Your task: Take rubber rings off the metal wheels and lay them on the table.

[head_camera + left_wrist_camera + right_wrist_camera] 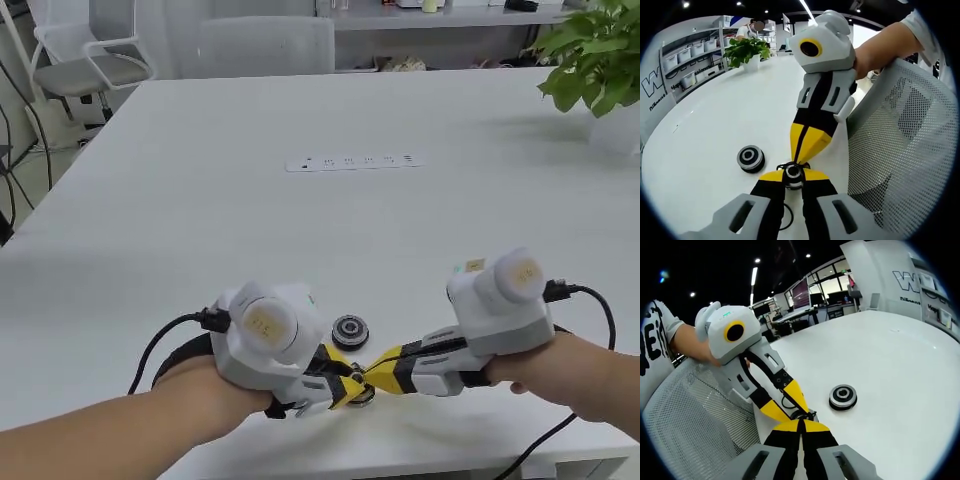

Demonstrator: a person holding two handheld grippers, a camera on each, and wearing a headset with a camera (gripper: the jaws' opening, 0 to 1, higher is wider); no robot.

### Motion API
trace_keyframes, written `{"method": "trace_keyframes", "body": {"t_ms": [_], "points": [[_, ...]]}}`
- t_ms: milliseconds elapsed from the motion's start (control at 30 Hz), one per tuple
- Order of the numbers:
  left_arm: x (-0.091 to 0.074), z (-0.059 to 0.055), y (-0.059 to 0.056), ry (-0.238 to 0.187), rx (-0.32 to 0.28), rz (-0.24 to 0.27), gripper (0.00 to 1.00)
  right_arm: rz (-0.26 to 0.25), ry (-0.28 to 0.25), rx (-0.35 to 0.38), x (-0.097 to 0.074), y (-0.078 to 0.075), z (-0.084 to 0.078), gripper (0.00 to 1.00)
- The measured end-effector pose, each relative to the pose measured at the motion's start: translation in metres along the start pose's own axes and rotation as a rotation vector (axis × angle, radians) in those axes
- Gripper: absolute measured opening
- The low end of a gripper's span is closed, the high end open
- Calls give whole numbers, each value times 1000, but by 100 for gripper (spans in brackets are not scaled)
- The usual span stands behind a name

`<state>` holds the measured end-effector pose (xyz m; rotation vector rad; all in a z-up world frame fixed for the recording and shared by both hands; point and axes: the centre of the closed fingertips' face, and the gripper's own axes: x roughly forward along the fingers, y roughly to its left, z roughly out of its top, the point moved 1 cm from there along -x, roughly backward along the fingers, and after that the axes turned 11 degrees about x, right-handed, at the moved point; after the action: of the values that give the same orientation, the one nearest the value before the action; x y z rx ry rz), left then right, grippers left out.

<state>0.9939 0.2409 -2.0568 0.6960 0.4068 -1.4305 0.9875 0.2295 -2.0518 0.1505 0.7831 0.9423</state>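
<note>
Metal wheel ×2 (793, 173) (750, 158); left tongs (793, 177), right tongs (801, 423); potted plant ×1 (590, 50); power strip ×1 (348, 161).

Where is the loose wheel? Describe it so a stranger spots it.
On the white table, find the near edge where the left claw and right claw meet tip to tip. Just beyond them lies the loose wheel, round, metal with a dark ring. Unlike the held wheel between the claws, nothing touches it.

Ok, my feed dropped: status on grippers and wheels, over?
Left gripper shut on a wheel at the table edge. Right gripper shut, tips at that wheel. Second wheel loose beyond. Nothing blocking.
</note>
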Motion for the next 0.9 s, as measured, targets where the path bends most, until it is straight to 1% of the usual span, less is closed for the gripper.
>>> {"method": "trace_keyframes", "body": {"t_ms": [167, 200, 233, 300, 367, 900], "points": [[0, 0, 0, 0, -1, 0, 7, 7, -2, 0, 0, 2, 1, 0], [0, 0, 0, 0, -1, 1, 7, 31, -8, 5, 1, 6, 2, 0], [0, 0, 0, -1, -1, 1, 7, 32, -11, 4, 1, 7, 2, 0], [0, 0, 0, -2, -1, 1, 7, 29, -1, -11, 2, 7, 1, 0], [0, 0, 0, -4, -2, 1, 7, 26, 3, -10, 2, 6, 0, 0], [1, 1, 1, -22, -1, 2, 7, -21, 7, 15, -5, -9, -5, 0]]}}
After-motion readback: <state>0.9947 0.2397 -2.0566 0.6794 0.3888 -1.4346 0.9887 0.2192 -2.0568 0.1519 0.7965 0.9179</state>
